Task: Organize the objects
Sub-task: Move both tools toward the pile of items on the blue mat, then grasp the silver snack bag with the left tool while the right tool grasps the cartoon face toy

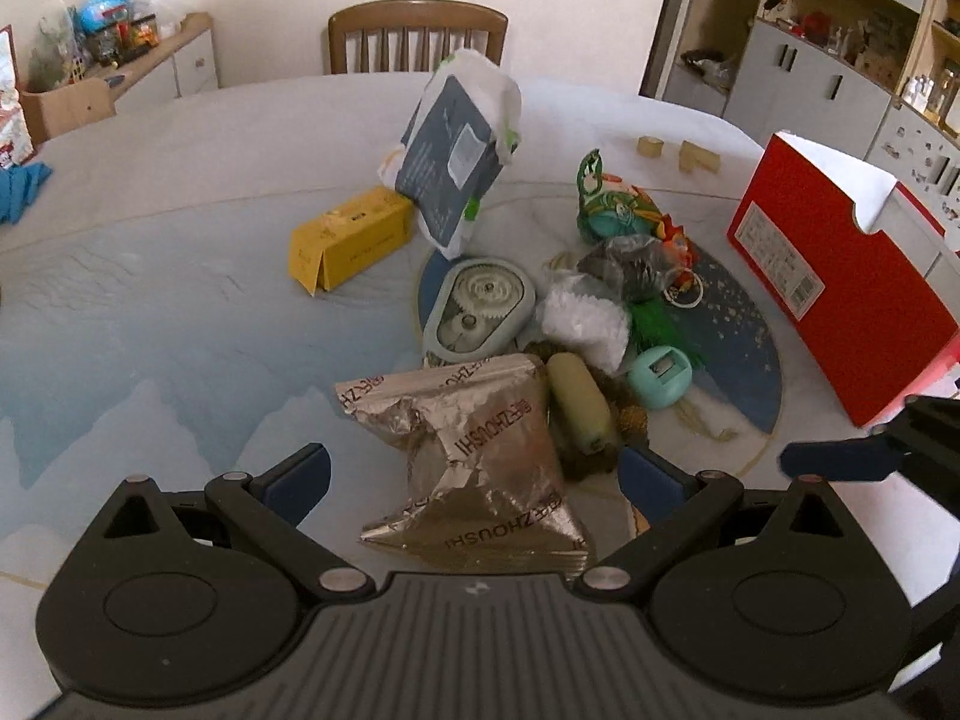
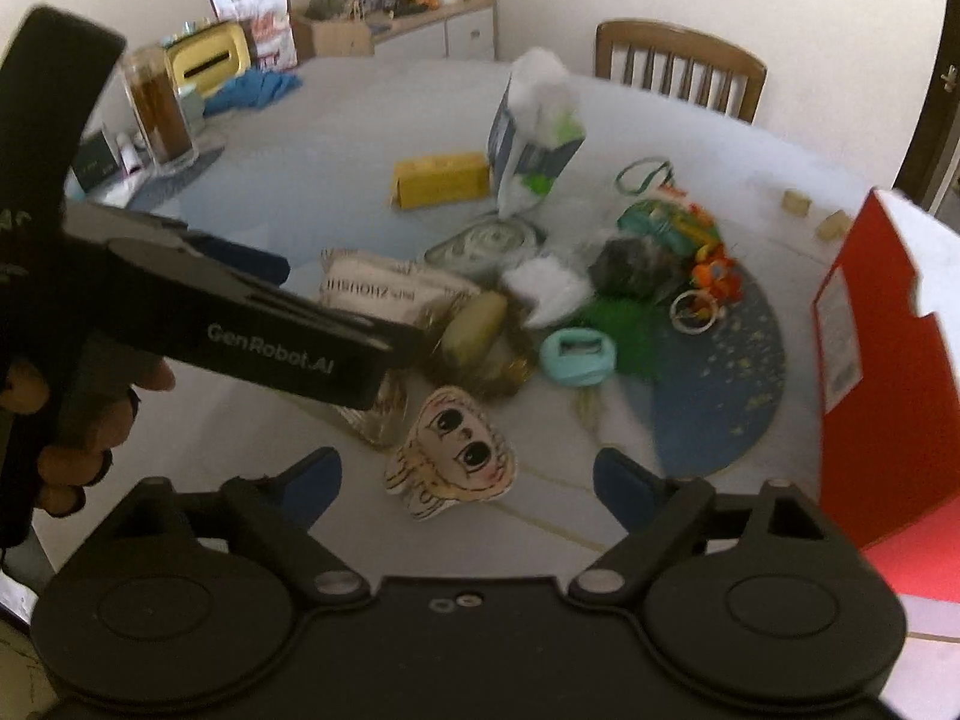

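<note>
A pile of small objects lies on the round table. A crumpled silver foil bag point(image 1: 474, 456) lies between the open fingers of my left gripper point(image 1: 474, 474); it also shows in the right wrist view point(image 2: 384, 291). Behind it lie a pale green roll point(image 1: 579, 402), a gear toy point(image 1: 480, 312), a teal tape case point(image 1: 660, 384), a white wad point(image 1: 585, 315) and a colourful pouch point(image 1: 624, 210). My right gripper point(image 2: 468, 483) is open, with a cartoon face cutout point(image 2: 459, 450) lying between its fingers. The left gripper's body point(image 2: 240, 324) crosses the right wrist view.
A red box point(image 1: 834, 276) stands at the right. A yellow carton point(image 1: 351, 237) and a dark bag in white plastic point(image 1: 453, 162) stand behind the pile. A blue round mat point(image 2: 720, 372) lies under it. A chair point(image 1: 417, 36) and cabinets are beyond the table.
</note>
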A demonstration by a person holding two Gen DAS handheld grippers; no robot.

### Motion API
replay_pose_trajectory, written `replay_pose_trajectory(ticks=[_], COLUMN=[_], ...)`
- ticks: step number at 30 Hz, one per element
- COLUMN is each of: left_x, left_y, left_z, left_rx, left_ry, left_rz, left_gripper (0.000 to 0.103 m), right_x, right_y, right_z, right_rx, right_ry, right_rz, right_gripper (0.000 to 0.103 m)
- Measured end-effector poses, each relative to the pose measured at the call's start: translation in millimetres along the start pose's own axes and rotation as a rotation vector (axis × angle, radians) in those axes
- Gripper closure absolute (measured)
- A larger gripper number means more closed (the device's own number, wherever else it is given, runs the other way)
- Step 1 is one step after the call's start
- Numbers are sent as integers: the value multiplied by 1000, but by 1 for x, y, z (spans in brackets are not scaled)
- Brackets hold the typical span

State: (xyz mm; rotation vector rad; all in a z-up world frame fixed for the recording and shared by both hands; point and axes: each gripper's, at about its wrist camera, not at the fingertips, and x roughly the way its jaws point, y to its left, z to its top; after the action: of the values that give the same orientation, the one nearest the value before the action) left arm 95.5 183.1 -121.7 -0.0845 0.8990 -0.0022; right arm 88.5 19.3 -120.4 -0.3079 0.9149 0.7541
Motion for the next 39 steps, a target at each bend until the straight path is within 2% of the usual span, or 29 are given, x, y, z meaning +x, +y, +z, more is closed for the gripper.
replay_pose_trajectory(ticks=[7,9,13,21,27,39], left_x=[3,5,8,5,3,-26], left_y=[10,13,21,24,23,27], left_z=[0,0,-3,-2,-1,8], left_rx=[2,-6,-17,-9,16,-7], left_ry=[8,15,23,22,29,19], left_rz=[-42,-49,-65,-141,-155,-162], left_gripper=[4,10,15,42,54,54], right_x=[16,20,25,28,22,-21], right_y=[9,12,14,13,11,-16], right_z=[5,7,9,12,12,17], right_rx=[-21,-28,-27,-1,13,103], right_ry=[25,33,45,70,70,-2], right_rz=[-8,-13,-20,-46,-62,-96], right_gripper=[19,22,26,46,53,53])
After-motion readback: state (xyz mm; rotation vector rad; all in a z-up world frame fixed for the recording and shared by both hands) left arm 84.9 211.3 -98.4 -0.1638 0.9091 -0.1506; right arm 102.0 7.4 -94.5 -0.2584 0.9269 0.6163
